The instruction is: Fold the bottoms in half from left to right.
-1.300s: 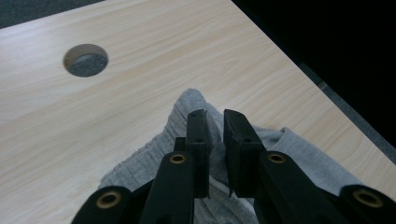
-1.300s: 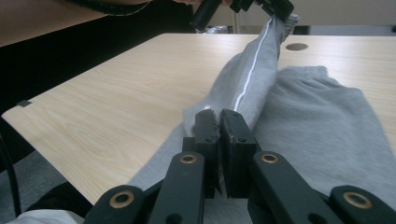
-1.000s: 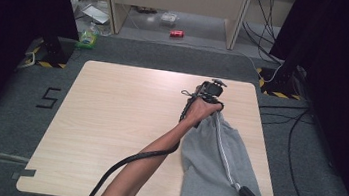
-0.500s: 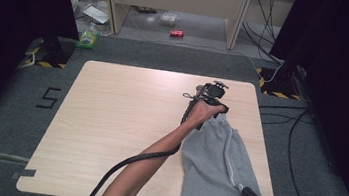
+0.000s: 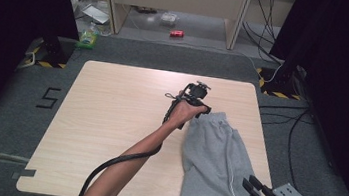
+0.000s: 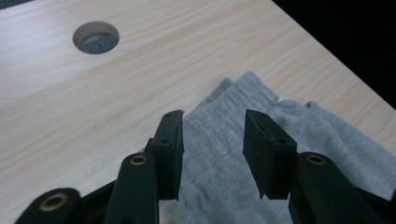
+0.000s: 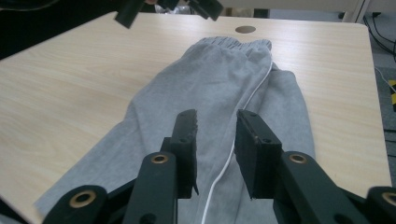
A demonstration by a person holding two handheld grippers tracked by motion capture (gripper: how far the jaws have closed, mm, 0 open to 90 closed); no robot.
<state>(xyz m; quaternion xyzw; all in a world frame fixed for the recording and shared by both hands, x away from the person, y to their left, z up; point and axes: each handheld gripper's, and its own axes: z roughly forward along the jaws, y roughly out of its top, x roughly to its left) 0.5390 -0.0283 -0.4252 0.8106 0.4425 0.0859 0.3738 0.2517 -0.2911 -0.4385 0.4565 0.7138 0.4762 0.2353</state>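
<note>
Lying flat along the right side of the counter (image 5: 109, 120), the grey shorts (image 5: 215, 163) are looking freshly released, since the left gripper (image 5: 201, 101) at the waistband and the right gripper (image 5: 252, 190) at the hem have just been opening their jaws, now standing partly apart with nothing pinched.

Grey shorts (image 5: 220, 164) lie flat on the right side of the worktop (image 5: 109, 120). The left tongs (image 5: 200, 110) sit at the waistband end, jaws just opened. The right tongs (image 5: 251, 189) sit at the hem, jaws likewise just opened.
</note>
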